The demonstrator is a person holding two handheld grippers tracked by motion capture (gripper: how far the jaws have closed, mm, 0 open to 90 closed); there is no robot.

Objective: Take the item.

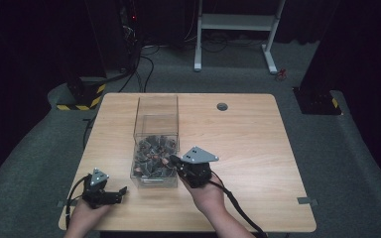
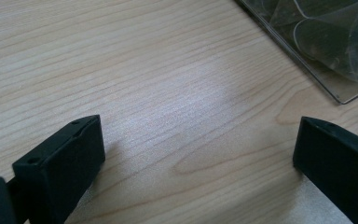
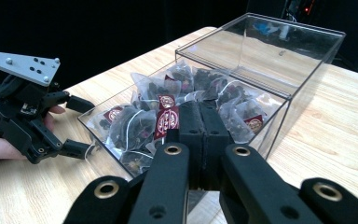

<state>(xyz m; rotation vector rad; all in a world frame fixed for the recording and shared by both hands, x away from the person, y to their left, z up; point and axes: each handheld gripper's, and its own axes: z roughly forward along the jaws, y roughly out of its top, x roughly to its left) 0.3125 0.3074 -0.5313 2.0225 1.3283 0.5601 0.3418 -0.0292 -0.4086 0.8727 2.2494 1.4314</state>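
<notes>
Black jaws of the right gripper (image 3: 200,135) rise from the bottom centre, pressed together over the clear box (image 3: 279,88) of tea bags (image 3: 168,116); whether they pinch a bag is unclear. Left gripper (image 1: 121,192), lower left, rests spread wide and empty on the worktop (image 1: 248,144).

Overhead and both gripper cameras share the clear box (image 1: 156,144).

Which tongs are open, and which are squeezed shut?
The left tongs are open, resting on the table. The right tongs, over the clear box, are shut.
</notes>
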